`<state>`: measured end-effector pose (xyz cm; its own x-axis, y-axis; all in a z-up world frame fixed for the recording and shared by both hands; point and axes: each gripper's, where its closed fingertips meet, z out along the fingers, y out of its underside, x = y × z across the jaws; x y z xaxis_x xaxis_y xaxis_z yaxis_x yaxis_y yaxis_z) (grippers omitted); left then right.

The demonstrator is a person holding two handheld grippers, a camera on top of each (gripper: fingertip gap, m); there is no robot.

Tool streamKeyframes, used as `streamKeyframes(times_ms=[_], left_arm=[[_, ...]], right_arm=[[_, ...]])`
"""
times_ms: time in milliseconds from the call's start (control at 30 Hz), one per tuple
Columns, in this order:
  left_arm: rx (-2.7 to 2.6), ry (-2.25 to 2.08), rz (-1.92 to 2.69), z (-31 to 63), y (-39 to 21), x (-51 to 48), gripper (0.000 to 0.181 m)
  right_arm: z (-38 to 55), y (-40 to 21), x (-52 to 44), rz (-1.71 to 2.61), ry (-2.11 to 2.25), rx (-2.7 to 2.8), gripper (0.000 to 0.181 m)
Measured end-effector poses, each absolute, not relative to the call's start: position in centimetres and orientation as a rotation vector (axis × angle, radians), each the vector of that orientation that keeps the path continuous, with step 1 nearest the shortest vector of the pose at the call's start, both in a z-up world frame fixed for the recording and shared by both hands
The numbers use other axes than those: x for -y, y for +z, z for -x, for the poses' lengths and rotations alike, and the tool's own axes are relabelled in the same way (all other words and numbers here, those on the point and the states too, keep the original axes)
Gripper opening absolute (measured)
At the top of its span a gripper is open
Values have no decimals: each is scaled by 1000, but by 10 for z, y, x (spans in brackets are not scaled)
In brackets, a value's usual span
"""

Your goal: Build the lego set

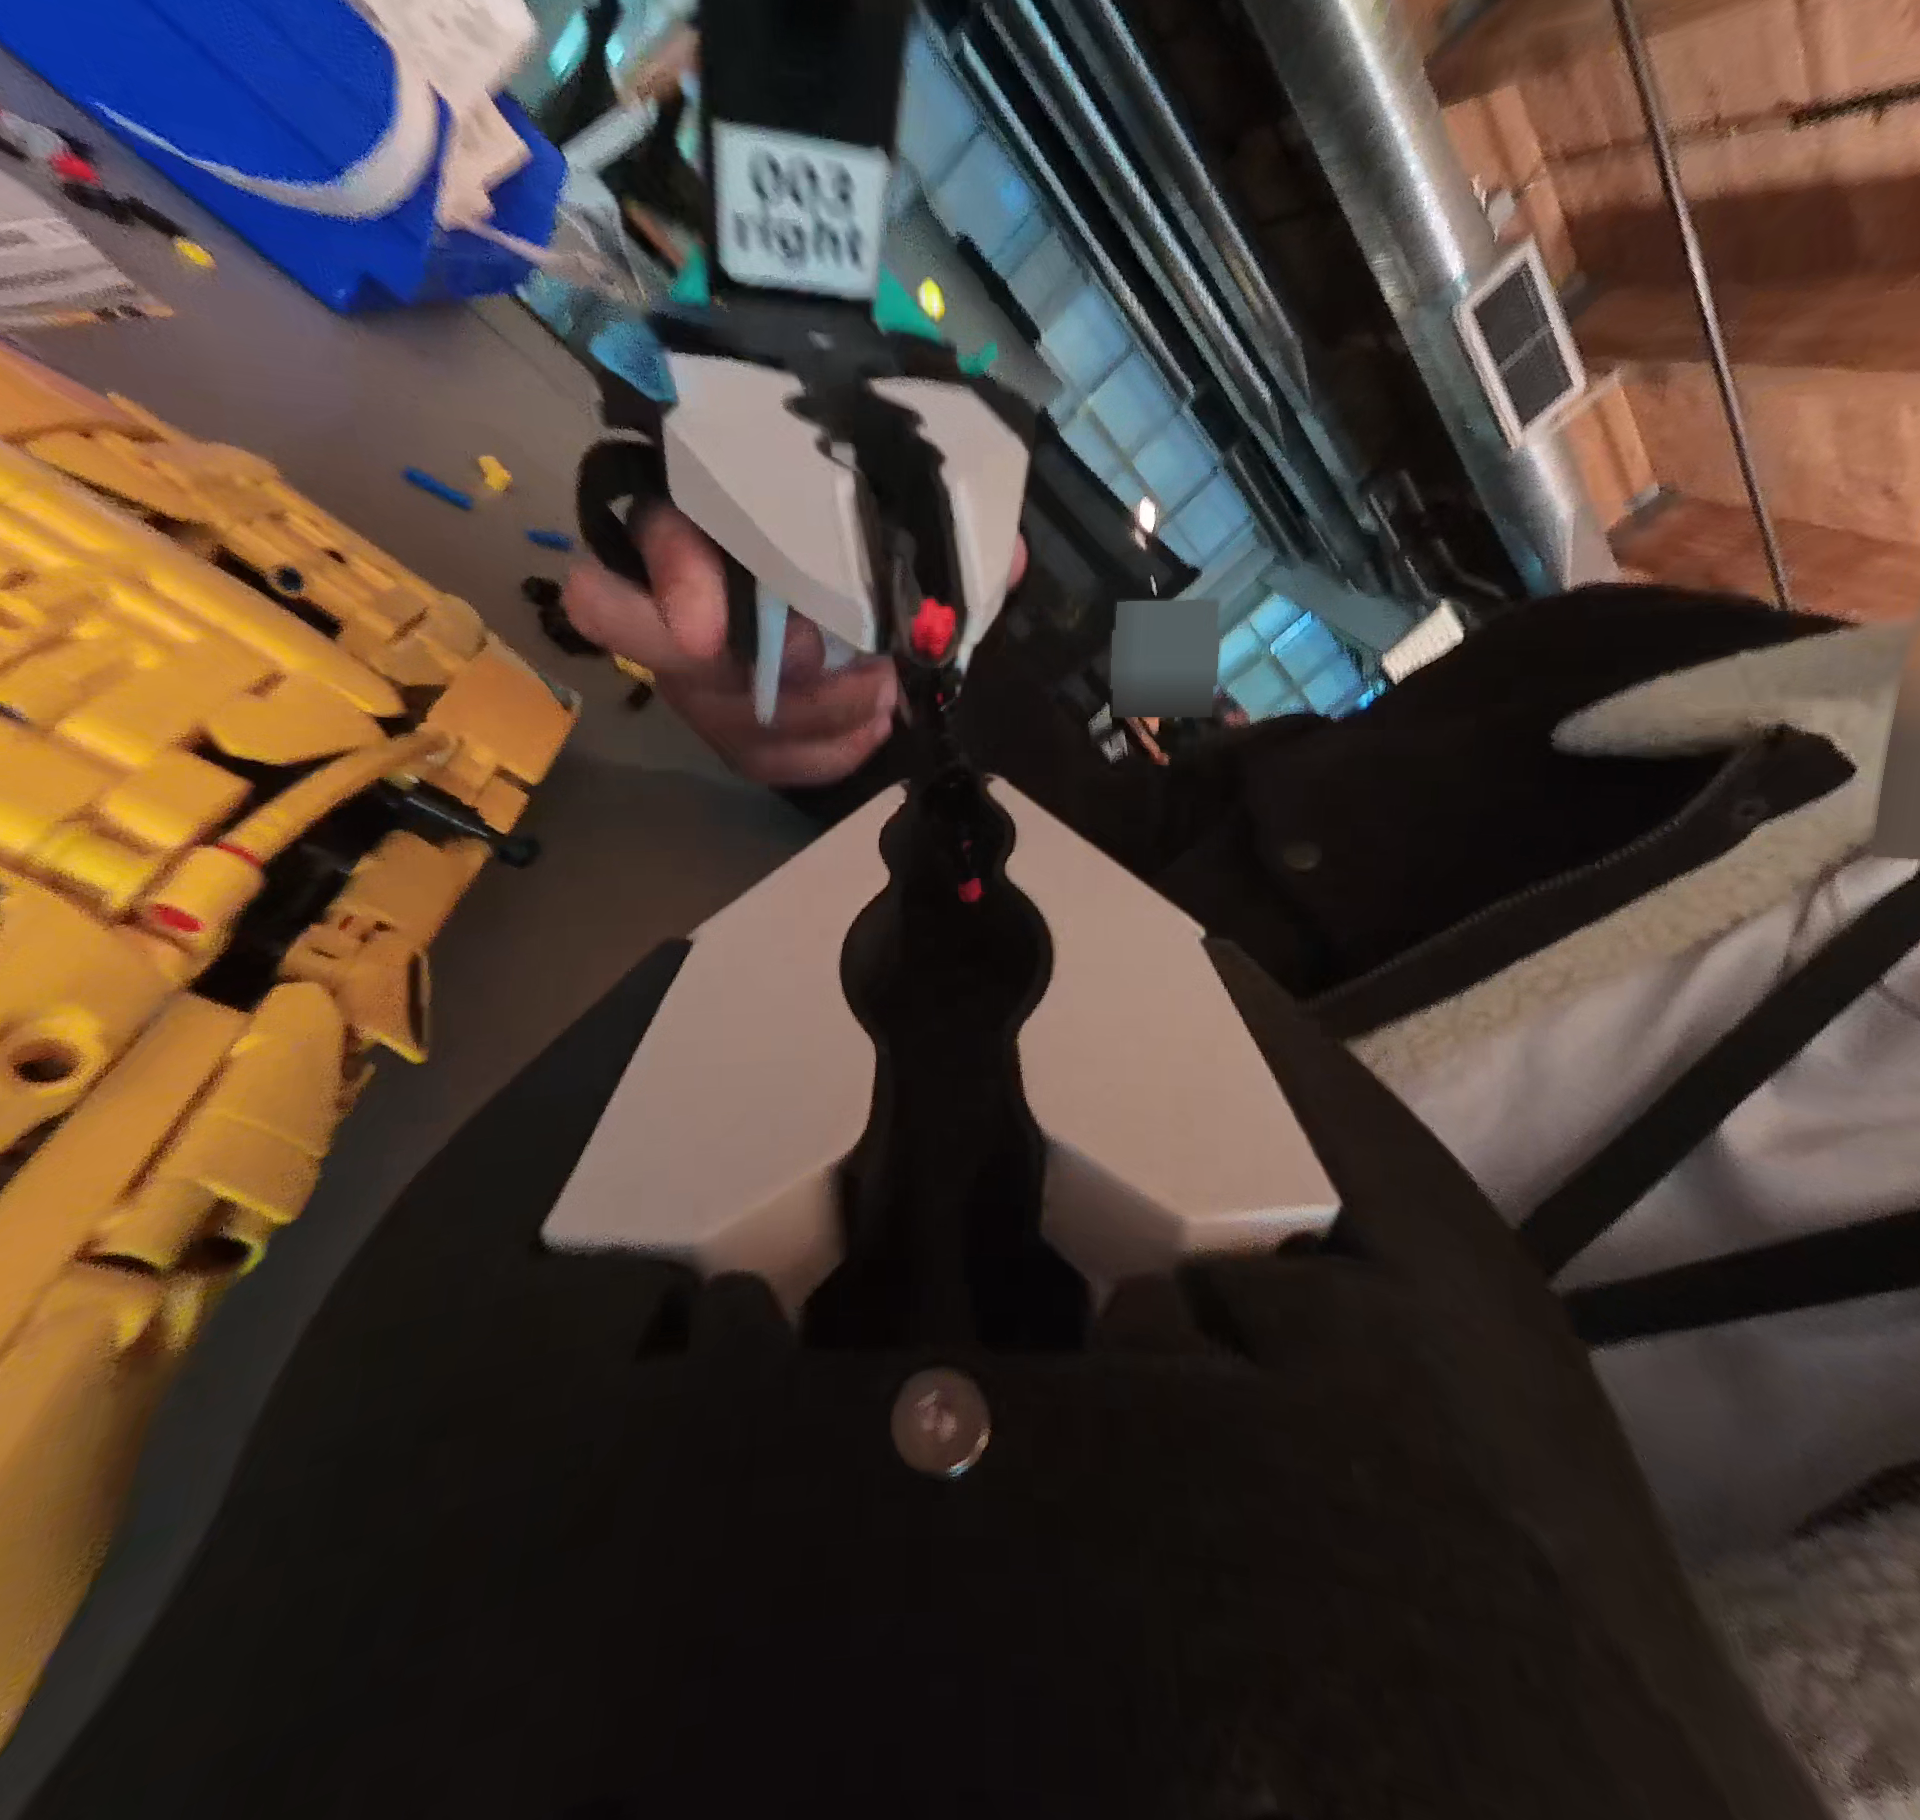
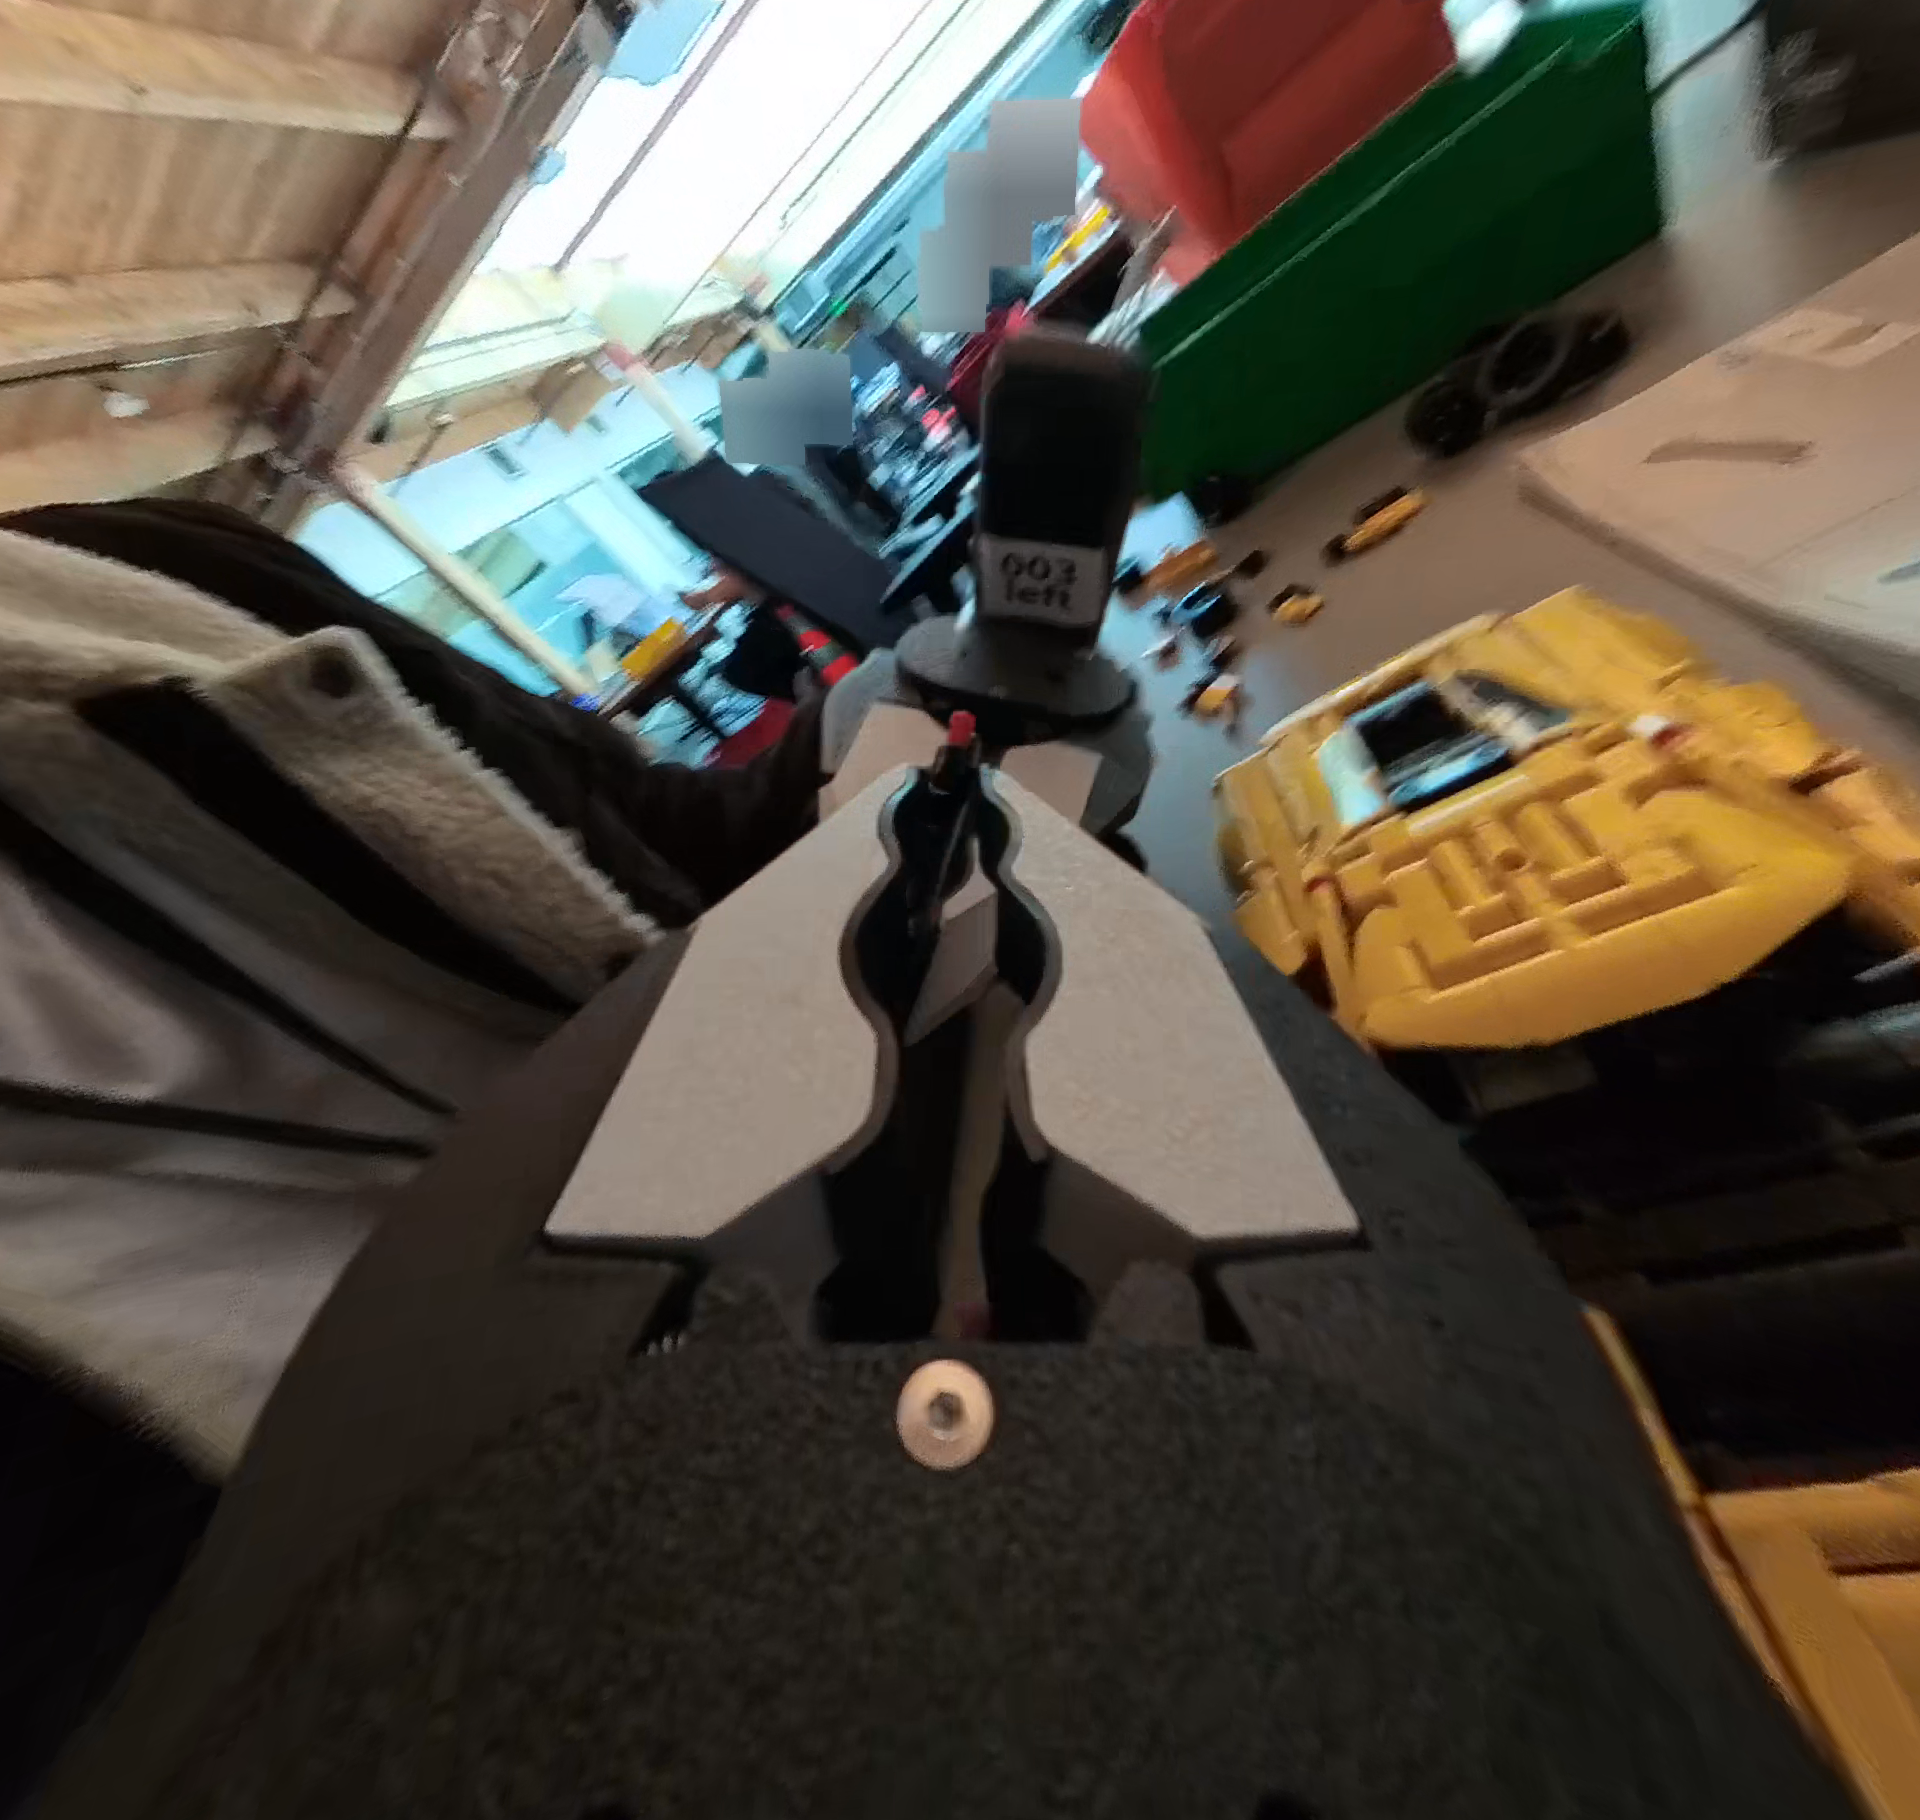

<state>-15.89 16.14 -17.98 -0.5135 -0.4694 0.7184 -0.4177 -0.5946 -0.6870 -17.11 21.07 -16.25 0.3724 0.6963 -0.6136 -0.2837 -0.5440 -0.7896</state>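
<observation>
Both grippers are held in the air, tip to tip. In the left wrist view my left gripper point(image 1: 940, 796) is shut on a thin black lego rod point(image 1: 943, 731) with a small red bit point(image 1: 971, 887) between the fingers. The right gripper point(image 1: 920, 617) faces it, with a red connector point(image 1: 933, 624) at its tips. In the right wrist view my right gripper point(image 2: 951, 783) is shut on the same black rod point(image 2: 940, 856), whose red end point(image 2: 959, 727) pokes out toward the left gripper point(image 2: 987, 731). The yellow lego car point(image 1: 208, 731) point(image 2: 1558, 835) lies on the table beside them.
A blue bin point(image 1: 260, 77) and loose small pieces point(image 1: 488, 477) sit behind the car. A green bin point(image 2: 1403, 295), a red bag point(image 2: 1268, 66), black wheels point(image 2: 1507, 378) and scattered pieces point(image 2: 1247, 586) are on the far table. A person's dark fleece-lined jacket point(image 1: 1558, 835) is close. Across from one pair of fingers to the other is roughly 5 centimetres.
</observation>
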Motion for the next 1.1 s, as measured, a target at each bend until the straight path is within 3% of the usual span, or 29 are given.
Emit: streamKeyframes(times_ms=[67, 133, 300, 500, 800, 1100], left_arm=[[-1187, -2353, 1556, 155, -171, -186, 8], [-926, -2412, 1567, 157, -162, -220, 8], [-630, -2512, 1524, 163, -152, -247, 8], [-610, -2618, 1518, 160, -149, -236, 8], [-981, -2658, 1525, 169, -156, -201, 9], [-1025, -2637, 1564, 167, -162, -194, 9]], right_arm=[[164, -147, -221, 1609, 1168, 344, 33], [151, -134, -227, 1519, 862, 382, 44], [169, -155, -239, 1555, 217, 583, 55], [171, -160, -245, 1502, -84, 627, 26], [178, -163, -217, 1465, 173, 870, 19], [182, -172, -214, 1456, 178, 929, 18]])
